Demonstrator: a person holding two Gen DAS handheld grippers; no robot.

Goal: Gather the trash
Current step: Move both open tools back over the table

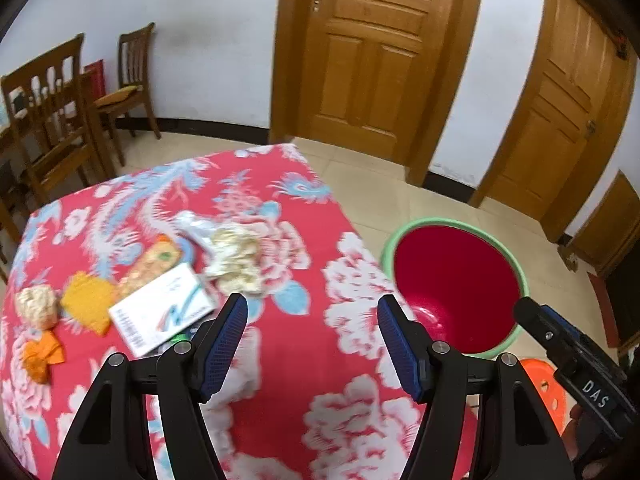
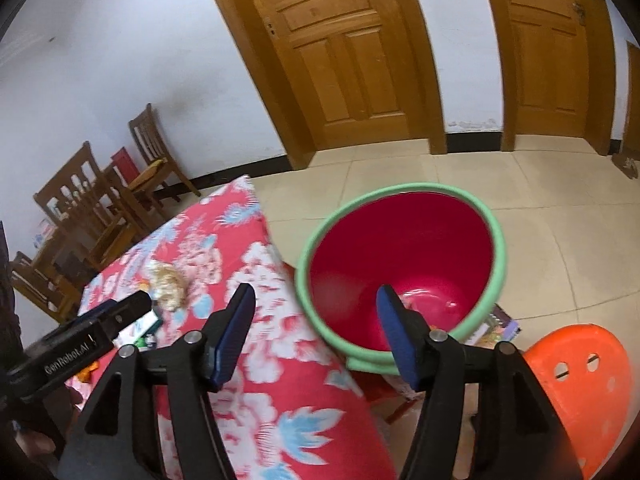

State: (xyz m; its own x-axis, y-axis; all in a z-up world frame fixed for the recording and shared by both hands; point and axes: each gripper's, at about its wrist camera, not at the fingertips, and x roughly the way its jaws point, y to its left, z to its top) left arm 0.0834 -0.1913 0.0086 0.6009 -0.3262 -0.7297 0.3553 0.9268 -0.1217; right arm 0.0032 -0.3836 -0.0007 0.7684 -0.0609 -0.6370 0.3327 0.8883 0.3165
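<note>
A table with a red flowered cloth (image 1: 288, 360) holds loose trash: a crumpled pale wrapper (image 1: 236, 260), a white box (image 1: 164, 308), a long orange packet (image 1: 154, 260), orange paper (image 1: 86, 300) and a crumpled ball (image 1: 38, 306). My left gripper (image 1: 312, 316) hangs open above the cloth, right of the box, with nothing between its fingers. A red bucket with a green rim (image 2: 400, 264) stands on the floor beside the table. My right gripper (image 2: 316, 304) is open and empty above the table's edge and the bucket's near rim. Something pale lies at the bucket's bottom (image 2: 416, 300).
An orange plastic stool (image 2: 580, 380) stands right of the bucket. Wooden chairs (image 1: 52, 100) stand behind the table at the left wall. Two wooden doors (image 1: 368, 52) close the back wall. Pale floor tiles (image 2: 540, 208) stretch beyond the bucket.
</note>
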